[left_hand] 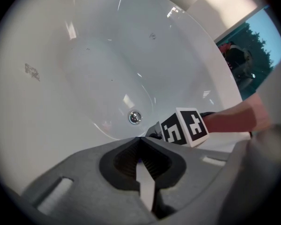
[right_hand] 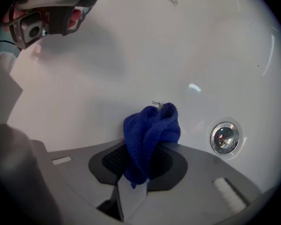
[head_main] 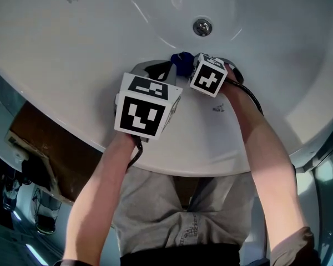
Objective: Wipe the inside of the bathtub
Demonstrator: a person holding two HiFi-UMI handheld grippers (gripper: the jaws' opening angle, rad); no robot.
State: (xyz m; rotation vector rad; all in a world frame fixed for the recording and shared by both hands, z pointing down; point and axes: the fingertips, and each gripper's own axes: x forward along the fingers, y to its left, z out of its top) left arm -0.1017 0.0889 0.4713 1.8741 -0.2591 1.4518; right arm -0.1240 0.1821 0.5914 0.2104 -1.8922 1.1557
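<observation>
Between the jaws of the right gripper (right_hand: pixel 147 149), low in the middle of its own view, a bunched blue cloth (right_hand: pixel 152 125) was pinched tight. Its wad poked out past the tips toward the white wall of the bathtub (right_hand: pixel 107 69); whether it touched the enamel I could not tell. Just right of it sat the chrome drain (right_hand: pixel 224 138). The left gripper (left_hand: pixel 140 139) had its jaws pressed together on nothing (I looked twice) and hung over the basin at centre left of the head view, beside its partner. To wipe well, I judged, the cloth wanted pressing flat against the enamel. It should then sweep in overlapping passes down the sloping wall toward the drain, with the hard jaw tips kept off the surface.
</observation>
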